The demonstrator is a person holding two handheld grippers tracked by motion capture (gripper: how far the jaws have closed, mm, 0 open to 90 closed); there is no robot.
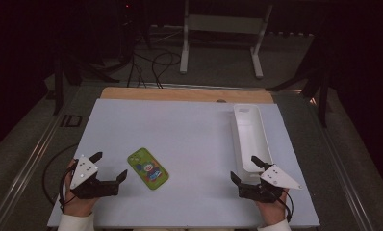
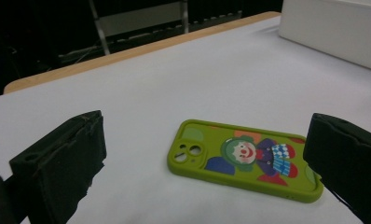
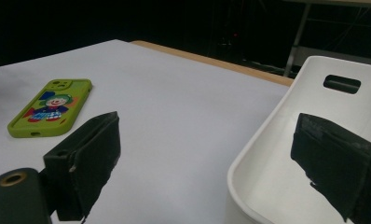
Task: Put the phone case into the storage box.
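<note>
Green is the colour that matters here: a green phone case (image 1: 148, 168) with a clown printed on it lies flat on the white tabletop (image 1: 189, 130), and everything else can be placed from it. Nearest to the case are the left tongs (image 1: 110, 166), just beside its near-left side, spread wide and holding nothing; in the left gripper view the case (image 2: 244, 161) lies between the two jaws and a little ahead of them. Its long axis runs diagonally, the camera-cutout end pointing far-left and the other end near-right. So the case lies to the right of and slightly beyond the left tongs, which are clearly the closer pair. The right tongs (image 1: 245, 168) sit well apart from the case on its right, also spread and empty, with one jaw at the near end of the white tray (image 1: 251, 137). That tray stretches away from the case's right side toward the far edge of the tabletop. A grasp across the case's narrow width looks like the likely next move for the left hand.
</note>
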